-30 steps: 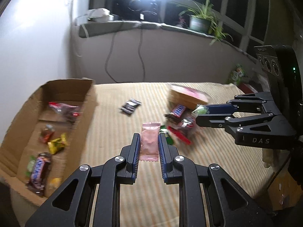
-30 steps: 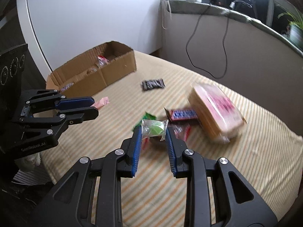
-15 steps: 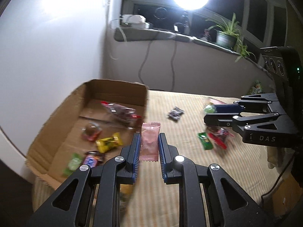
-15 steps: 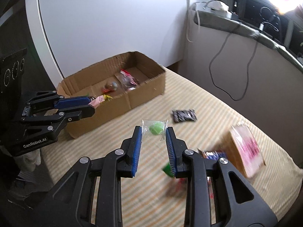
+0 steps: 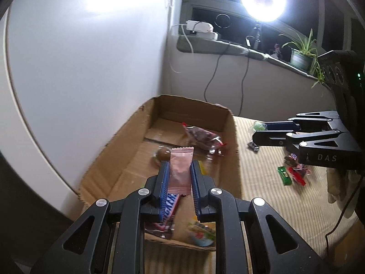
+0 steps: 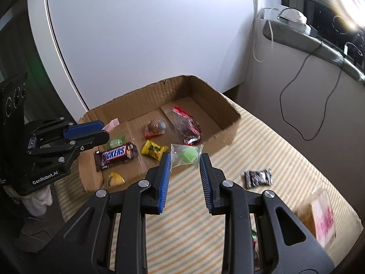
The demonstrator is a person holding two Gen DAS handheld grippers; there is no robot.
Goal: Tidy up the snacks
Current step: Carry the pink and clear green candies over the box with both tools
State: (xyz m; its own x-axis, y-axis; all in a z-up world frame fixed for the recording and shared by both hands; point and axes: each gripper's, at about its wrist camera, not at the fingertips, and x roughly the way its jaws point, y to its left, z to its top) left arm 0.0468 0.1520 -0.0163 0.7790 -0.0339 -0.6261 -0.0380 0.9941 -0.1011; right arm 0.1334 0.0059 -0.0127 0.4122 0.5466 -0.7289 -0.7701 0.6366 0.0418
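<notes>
Crinkling pink foil wrapper, corrugated box

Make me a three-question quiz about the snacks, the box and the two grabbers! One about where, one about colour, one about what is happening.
1. Where is the Snickers bar?
A. inside the cardboard box
B. on the striped cloth
C. on the window ledge

2. What colour is the packet in the left gripper?
A. yellow
B. pink
C. black

3. What is the right gripper doing?
A. standing empty
B. pressing on the box wall
C. holding a clear packet with a green sweet

Answers:
1. A, the bar lies flat on the box floor.
2. B, a pink wrapper is pinched between the blue fingers.
3. C, the clear packet sits clamped between its fingers.
</notes>
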